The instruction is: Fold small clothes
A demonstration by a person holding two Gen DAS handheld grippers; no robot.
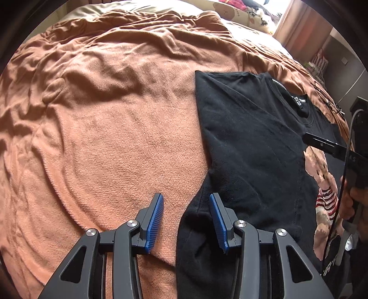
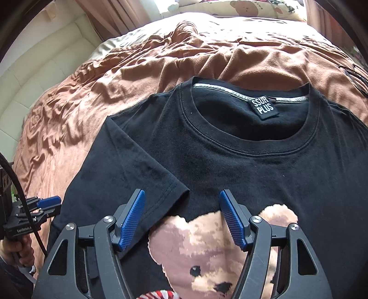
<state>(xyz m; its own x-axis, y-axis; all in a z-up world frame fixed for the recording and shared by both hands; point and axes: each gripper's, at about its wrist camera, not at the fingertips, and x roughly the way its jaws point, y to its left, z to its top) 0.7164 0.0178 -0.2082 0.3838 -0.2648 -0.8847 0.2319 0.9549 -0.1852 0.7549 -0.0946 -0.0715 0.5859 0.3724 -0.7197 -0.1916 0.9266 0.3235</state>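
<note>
A black T-shirt [image 2: 207, 165] with a teddy-bear print [image 2: 207, 248] and a white-lettered neck label [image 2: 264, 107] lies flat on an orange-brown blanket [image 1: 103, 138]. Its left sleeve [image 2: 128, 174] is folded inward over the front. My right gripper [image 2: 182, 193] hangs open just above the chest, over the sleeve hem and the bear's head, with nothing pinched. In the left wrist view the shirt [image 1: 253, 149] lies to the right. My left gripper [image 1: 186, 196] is open low over the shirt's left side edge, one finger over blanket, one over cloth.
Bear-print pillows [image 2: 253, 7] lie at the bed's far end. A cream padded wall [image 2: 46, 69] runs along the left. Dark cables [image 1: 326, 101] rest on the blanket beyond the collar. A hand [image 1: 349, 202] holds the right gripper's handle, its cable trailing.
</note>
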